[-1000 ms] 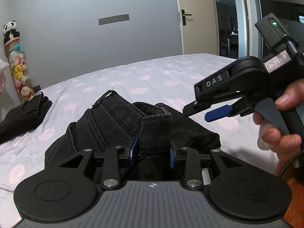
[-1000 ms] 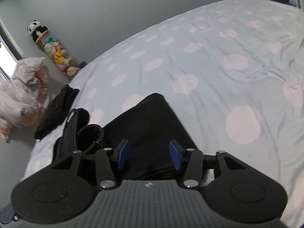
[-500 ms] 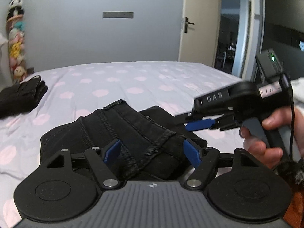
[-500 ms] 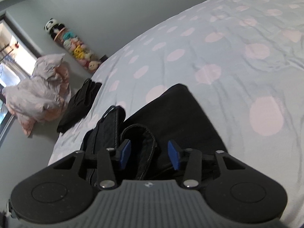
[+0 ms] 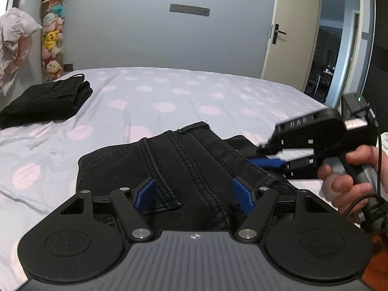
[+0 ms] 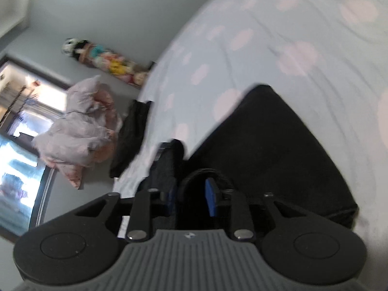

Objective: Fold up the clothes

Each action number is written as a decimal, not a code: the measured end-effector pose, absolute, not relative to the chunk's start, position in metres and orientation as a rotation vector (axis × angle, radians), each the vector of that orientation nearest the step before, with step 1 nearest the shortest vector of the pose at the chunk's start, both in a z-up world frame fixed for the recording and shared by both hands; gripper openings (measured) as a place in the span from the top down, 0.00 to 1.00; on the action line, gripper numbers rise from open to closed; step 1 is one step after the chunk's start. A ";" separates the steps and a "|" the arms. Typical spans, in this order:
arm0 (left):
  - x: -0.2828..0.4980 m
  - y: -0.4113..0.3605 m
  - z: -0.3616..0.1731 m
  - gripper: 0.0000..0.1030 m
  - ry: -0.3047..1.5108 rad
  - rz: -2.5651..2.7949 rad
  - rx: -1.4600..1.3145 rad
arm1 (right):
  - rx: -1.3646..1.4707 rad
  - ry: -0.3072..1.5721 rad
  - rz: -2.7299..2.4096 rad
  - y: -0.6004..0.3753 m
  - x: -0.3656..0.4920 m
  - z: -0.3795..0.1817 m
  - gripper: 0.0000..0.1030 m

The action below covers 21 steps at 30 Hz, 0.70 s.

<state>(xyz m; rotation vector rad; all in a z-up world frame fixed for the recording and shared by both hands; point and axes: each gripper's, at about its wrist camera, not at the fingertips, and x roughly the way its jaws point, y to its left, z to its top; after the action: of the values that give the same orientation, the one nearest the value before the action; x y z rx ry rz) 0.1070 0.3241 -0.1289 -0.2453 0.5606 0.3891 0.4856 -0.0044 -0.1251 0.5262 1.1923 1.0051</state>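
Black denim jeans (image 5: 194, 160) mid-fold on dotted bedsheet (image 5: 169, 97): left gripper (image 5: 194, 194) wide, narrowing, straddling seams ungripped; right gripper (image 6: 191, 196), at 3 o'clock, closing on waistband edge, probably must pinch before lifting.

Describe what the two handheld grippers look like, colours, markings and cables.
Both are black with blue pads on the jaws. The left gripper has a ribbed grey body, round black side discs and silver pivot screws. The right gripper has raised "DAS" lettering, a grey trigger, a green-lit black module and black cables.

My left gripper (image 5: 194, 194) has let go of the black jeans (image 5: 174, 160), which now lie flatter. My right gripper (image 6: 191, 197) is closing around their waistband.
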 end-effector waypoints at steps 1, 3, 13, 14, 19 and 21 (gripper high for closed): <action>0.110 0.326 -0.131 0.25 0.570 0.387 -0.253 | 0.533 1.215 0.999 -0.002 0.488 -0.130 0.76; 0.115 0.329 -0.135 0.26 0.592 0.389 -0.268 | 0.555 1.257 1.002 0.003 0.494 -0.140 0.77; 0.116 0.328 -0.140 0.27 0.627 0.390 -0.288 | 0.638 1.346 1.017 0.014 0.507 -0.151 0.79; 0.116 0.327 -0.140 0.27 0.627 0.391 -0.286 | 0.635 1.329 1.014 0.010 0.505 -0.147 0.77; 0.118 0.324 -0.141 0.27 0.644 0.395 -0.274 | 0.690 1.295 1.029 -0.005 0.505 -0.139 0.68; 0.119 0.323 -0.142 0.27 0.651 0.397 -0.269 | 0.666 1.298 1.035 0.004 0.506 -0.140 0.69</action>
<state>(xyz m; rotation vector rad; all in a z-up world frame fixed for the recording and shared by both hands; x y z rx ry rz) 0.1188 0.3234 -0.1416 -0.2690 0.6515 0.3973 0.5060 0.0041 -0.1395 0.6659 1.2981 1.0353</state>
